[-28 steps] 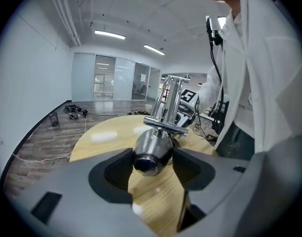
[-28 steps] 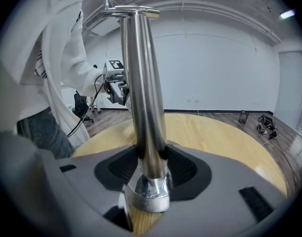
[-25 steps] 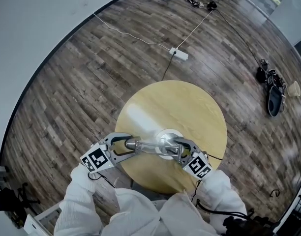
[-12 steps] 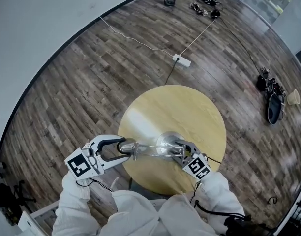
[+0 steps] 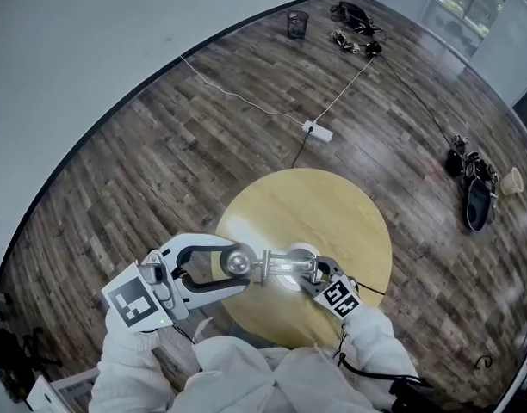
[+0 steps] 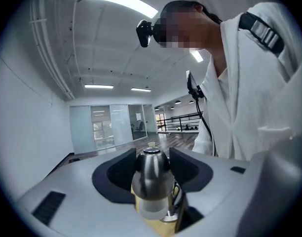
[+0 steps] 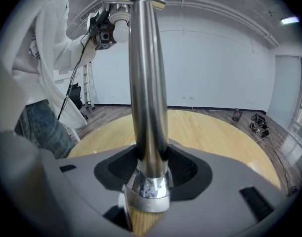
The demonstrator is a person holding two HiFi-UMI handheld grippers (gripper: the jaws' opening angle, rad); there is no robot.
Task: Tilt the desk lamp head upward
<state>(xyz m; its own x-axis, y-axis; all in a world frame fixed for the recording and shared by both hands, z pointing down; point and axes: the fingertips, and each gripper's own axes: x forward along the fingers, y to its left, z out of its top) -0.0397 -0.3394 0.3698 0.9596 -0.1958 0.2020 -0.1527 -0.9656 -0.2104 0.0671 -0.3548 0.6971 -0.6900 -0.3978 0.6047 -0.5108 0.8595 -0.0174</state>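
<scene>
Handling looks slick and rigid: left gripper (image 5: 234, 267) jaws, just now closing, clamp the lamp head (image 6: 152, 174); right gripper (image 5: 308, 271) jaws clench the post (image 7: 147, 98) low against tipping.

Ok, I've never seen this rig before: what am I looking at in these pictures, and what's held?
No robot: a person holds a two-jaw gripper in each hand. The head view looks down from a camera on their head; the other two views look along each gripper's jaws. On the round wooden table stands a chrome desk lamp. The left gripper grips the lamp head, its jaws having just closed further on it; the right gripper grips the lamp post low down.
</scene>
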